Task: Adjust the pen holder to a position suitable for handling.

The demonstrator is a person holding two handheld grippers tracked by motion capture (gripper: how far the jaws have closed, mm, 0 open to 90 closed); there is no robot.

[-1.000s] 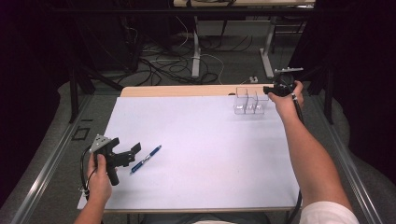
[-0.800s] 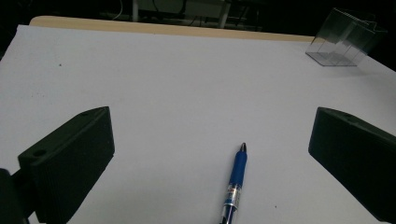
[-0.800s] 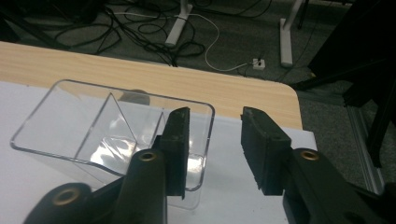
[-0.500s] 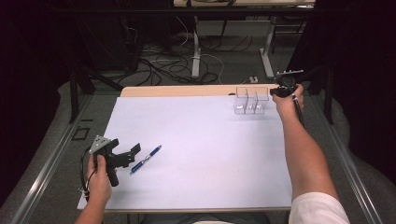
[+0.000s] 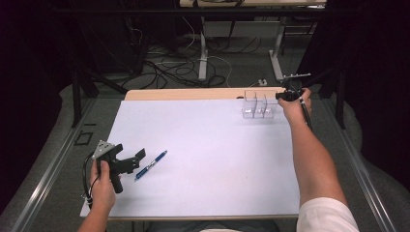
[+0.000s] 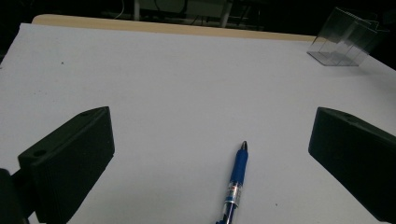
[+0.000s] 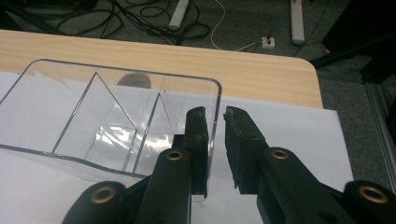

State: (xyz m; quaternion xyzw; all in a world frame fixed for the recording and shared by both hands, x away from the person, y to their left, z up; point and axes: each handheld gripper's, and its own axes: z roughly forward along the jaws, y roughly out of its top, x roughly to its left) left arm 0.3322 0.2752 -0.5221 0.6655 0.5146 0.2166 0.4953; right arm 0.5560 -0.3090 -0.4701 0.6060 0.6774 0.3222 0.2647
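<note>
Right gripper (image 7: 215,140) has just been closing, jaws pinching the clear organizer's (image 7: 116,126) end wall; left gripper (image 6: 210,154) wide open, empty, over the pen (image 6: 236,182); next, likely drag the organizer in.

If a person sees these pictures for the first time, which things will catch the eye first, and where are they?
First comes the clear plastic organizer at the far right of the white table cover; the right hand-held gripper has just been closing, its jaws on either side of the organizer's end wall. Next is the blue pen lying near the front left, just beside the left hand-held gripper, whose jaws stand wide open.
</note>
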